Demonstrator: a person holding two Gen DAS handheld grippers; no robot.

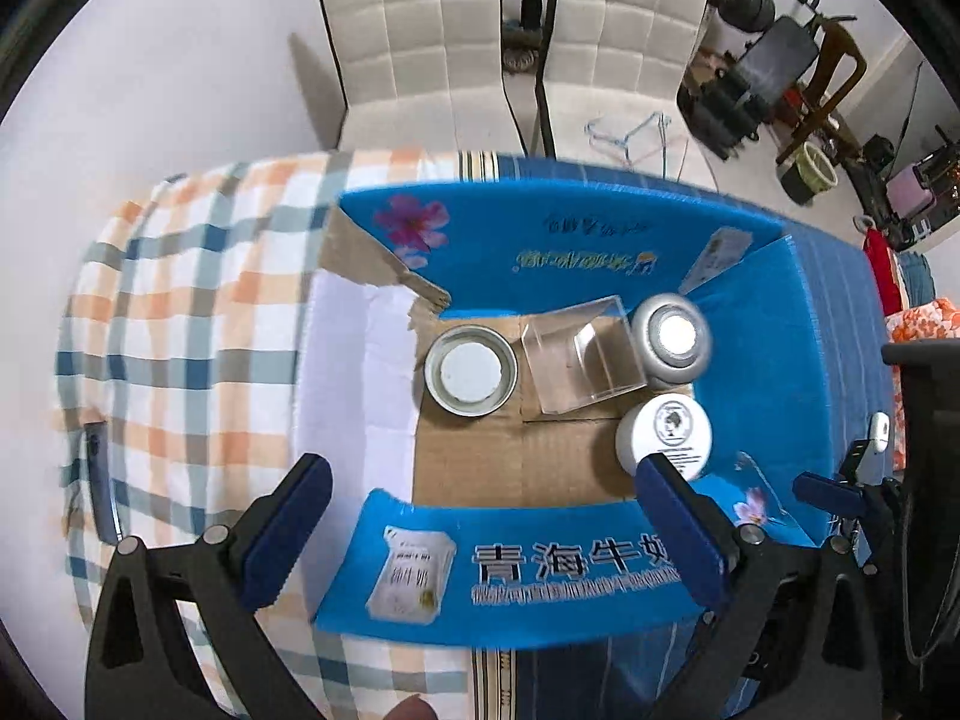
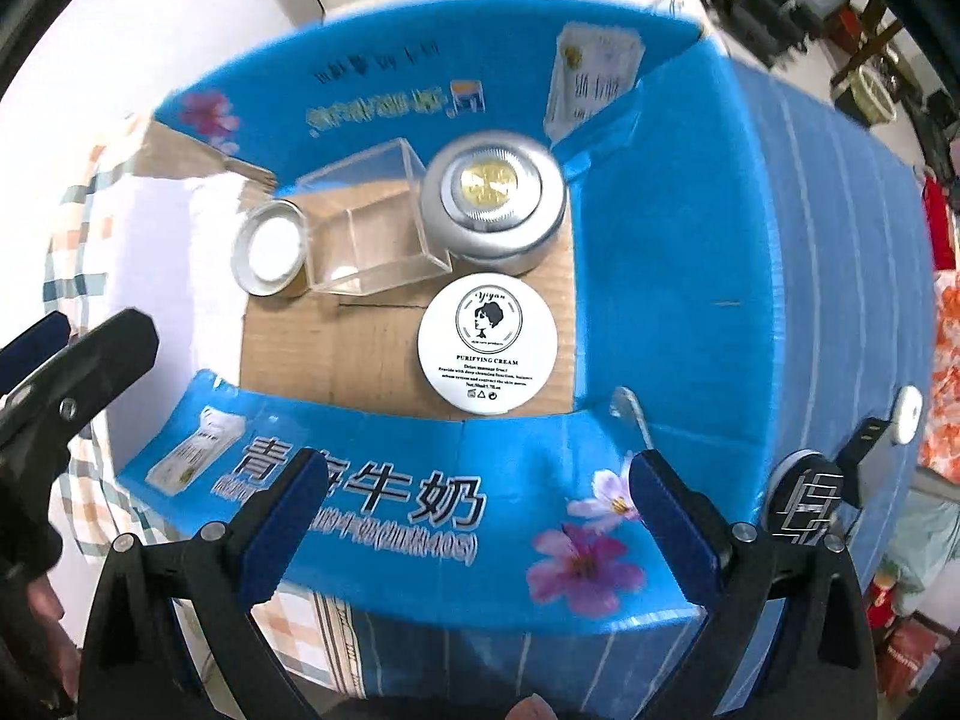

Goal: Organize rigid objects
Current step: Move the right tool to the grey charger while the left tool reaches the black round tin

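- Box (image 2: 384, 546): holds white jar (image 2: 487, 343), silver puck (image 2: 493, 204), clear case (image 2: 369, 222), tin (image 2: 269, 249).
- All likely light, stiff, smooth; grip across sides.
- Left claw (image 1: 480, 534), right claw (image 2: 474, 528): spread, empty.

L gripper (image 1: 483, 528): black plastic arms w/ triangular cut-outs, silver round screws at the joints, dark blue ribbed pads (image 1: 288, 531) on the inner faces of both fingers. R gripper (image 2: 474, 531): same build, black frame, silver screws, dark blue pads (image 2: 282, 525). R wrist view also shows, beside the R finger, a round silver-rimmed black part w/ an angular silver marking. Small bit of a fingertip at the bottom edge of each view; no sleeve visible.
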